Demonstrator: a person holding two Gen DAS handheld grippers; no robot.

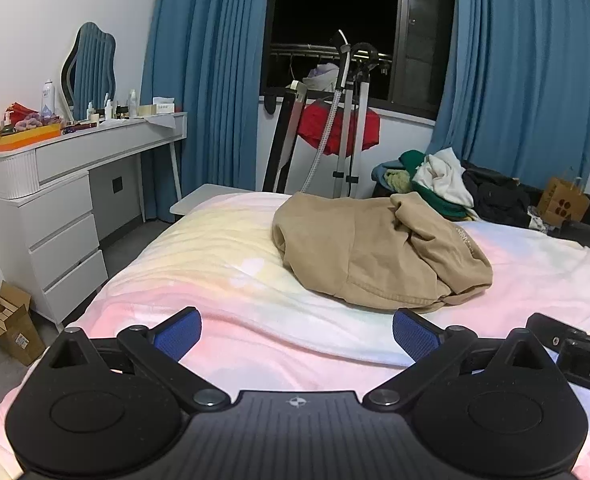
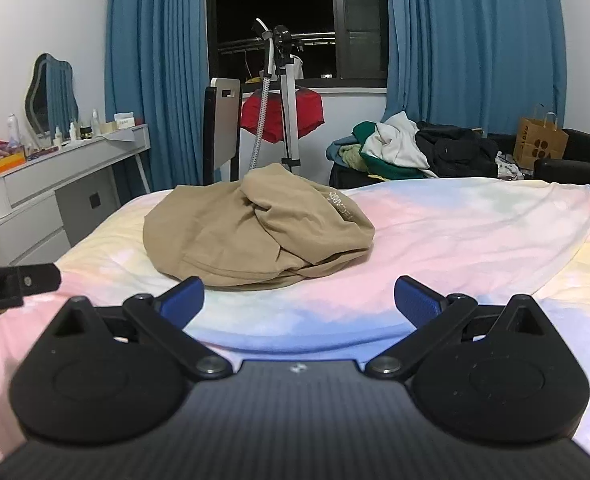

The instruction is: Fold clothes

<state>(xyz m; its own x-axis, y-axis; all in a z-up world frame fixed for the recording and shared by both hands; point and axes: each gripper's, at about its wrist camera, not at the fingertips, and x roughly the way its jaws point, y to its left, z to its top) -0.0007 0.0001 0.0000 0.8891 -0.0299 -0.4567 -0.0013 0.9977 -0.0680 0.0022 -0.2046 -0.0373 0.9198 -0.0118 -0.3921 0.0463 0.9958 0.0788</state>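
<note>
Here, my left gripper (image 1: 297, 334) and right gripper (image 2: 299, 300) hover low over the near part of the bed (image 1: 223, 264), fingers spread wide, holding nothing. A crumpled tan garment (image 2: 255, 232) lies farther off on the pastel blanket (image 2: 455, 220), apart from both grippers.

Hand-held grippers: you hold two, left hand-held gripper (image 1: 297, 334) and right hand-held gripper (image 2: 299, 302), both spread wide.
Tan garments: one tan hoodie (image 1: 379, 252), crumpled on the bed (image 1: 215, 264).
Beds: one.
Curtains: two blue curtains (image 1: 203, 72), at your 11 and 1 o'clock.
Mirrors: one wavy mirror (image 1: 91, 64).
Paper bags: one paper bag (image 2: 539, 142), at 2 o'clock.
Dresser drawers: three on the white dresser (image 1: 61, 240).
</note>
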